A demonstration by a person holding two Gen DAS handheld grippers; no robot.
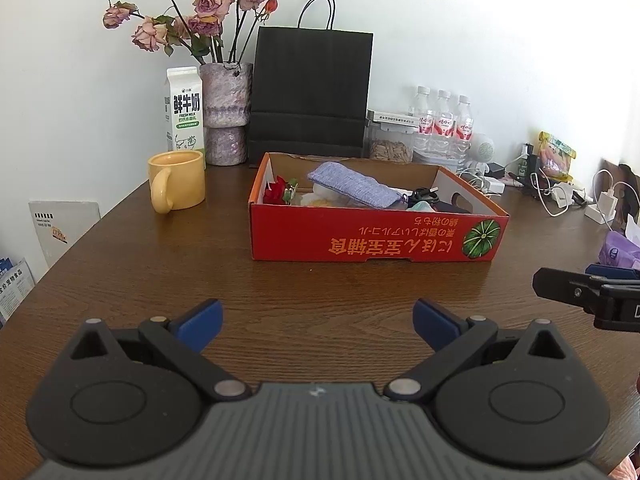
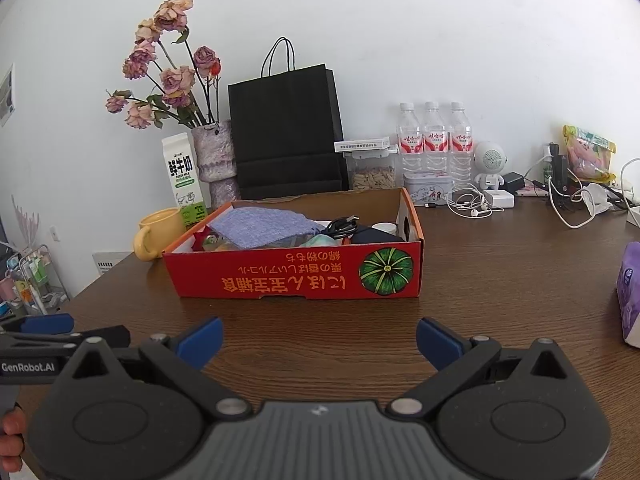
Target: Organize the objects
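Dark wood-grain table (image 1: 132,264) runs back to a white wall, and both tools hover over its bare near edge. On the left gripper (image 1: 318,320) the blue fingers (image 1: 202,322) are spread wide with nothing between them; the right gripper (image 2: 319,340) shows the same, its fingers (image 2: 438,342) splayed and empty. The two tools sit close side by side, each showing at the edge of the other's view.

Ahead, well apart from both, stands the red box (image 2: 296,276), already holding a grey-blue pouch (image 2: 260,226), a black cable (image 2: 342,226), a red flower piece (image 1: 276,194) and other small things I cannot make out. A yellow mug (image 1: 178,184) sits just beside the box's left end, with a milk carton (image 1: 185,114) and a vase of dried roses (image 1: 226,112) behind it. Earphones (image 2: 474,206) and charger cables (image 2: 568,204) lie loose toward the right rear, near the water bottles (image 2: 436,140).

Risks, as I judge them: reaching over the box for the cords could snag a tangled lead and drag its neighbours along. A reach past the mug might tip the tall carton or vase. Two tools working this near could also knock together.
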